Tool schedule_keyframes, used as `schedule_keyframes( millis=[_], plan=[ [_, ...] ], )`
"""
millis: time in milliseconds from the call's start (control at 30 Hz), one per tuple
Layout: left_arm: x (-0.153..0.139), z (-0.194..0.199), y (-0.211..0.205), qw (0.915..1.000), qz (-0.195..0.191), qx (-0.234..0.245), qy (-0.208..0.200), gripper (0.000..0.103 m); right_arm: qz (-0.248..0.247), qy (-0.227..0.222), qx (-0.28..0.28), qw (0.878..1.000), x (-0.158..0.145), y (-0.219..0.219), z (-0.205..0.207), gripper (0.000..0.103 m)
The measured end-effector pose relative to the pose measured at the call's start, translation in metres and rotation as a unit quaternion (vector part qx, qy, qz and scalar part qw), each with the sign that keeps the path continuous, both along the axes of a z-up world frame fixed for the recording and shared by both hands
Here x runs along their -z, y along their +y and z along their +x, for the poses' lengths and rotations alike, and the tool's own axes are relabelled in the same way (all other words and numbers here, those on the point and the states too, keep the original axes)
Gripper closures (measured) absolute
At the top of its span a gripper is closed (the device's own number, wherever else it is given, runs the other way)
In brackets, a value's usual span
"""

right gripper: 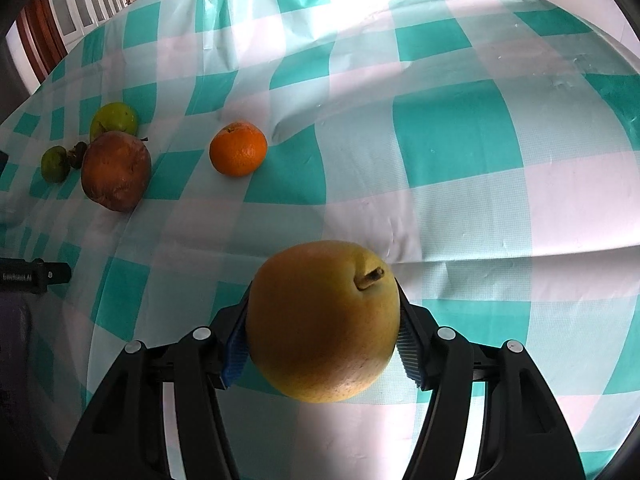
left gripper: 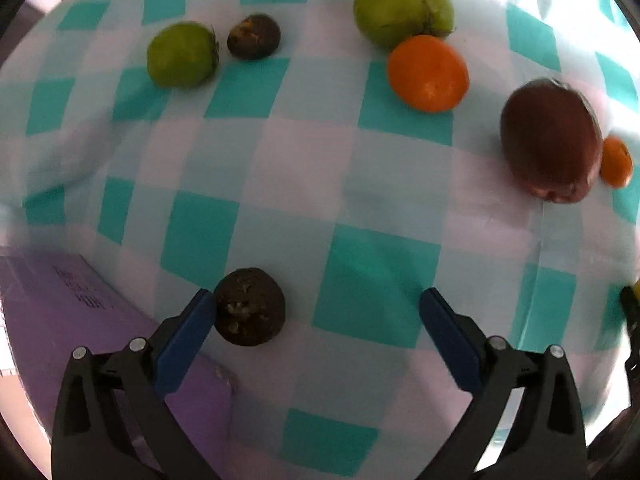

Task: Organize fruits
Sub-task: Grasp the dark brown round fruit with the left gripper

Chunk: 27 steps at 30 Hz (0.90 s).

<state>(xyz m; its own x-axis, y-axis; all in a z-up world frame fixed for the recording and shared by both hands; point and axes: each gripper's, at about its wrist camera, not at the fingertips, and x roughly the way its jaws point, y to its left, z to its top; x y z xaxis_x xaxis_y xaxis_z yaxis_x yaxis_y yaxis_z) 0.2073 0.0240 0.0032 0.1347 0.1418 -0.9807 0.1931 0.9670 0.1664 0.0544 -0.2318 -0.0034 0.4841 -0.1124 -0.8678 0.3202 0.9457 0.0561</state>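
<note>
yellow pear [right gripper: 324, 320] sits clamped in your right tool [right gripper: 322, 332]; carry level. left tool [left gripper: 316, 312] gapes empty beside dark fruit [left gripper: 250, 306].

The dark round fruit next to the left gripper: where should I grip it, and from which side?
Grip the dark round fruit across its widest middle, coming from above. It lies free on the cloth, already against one pad of the open left gripper, so shift sideways to centre it first.
</note>
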Motion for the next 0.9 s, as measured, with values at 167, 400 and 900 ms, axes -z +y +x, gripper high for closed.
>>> schedule_keyframes(
  millis=[167,400,900],
  plan=[
    [-0.017,0.002,-0.001,0.9949,-0.091,-0.044,0.004,0.002,0.008,-0.001,-0.007,1.000,-0.001,-0.003,-0.002,0.041],
    [-0.042,-0.030,-0.025,0.9884,-0.138,0.004,-0.063,0.002,0.011,-0.002,-0.015,1.000,-0.002,-0.004,-0.004,0.041],
    [-0.002,-0.105,0.010,0.9766,-0.085,0.040,-0.194,0.005,-0.021,-0.029,-0.026,0.999,0.002,0.007,-0.011,0.039]
  ],
)
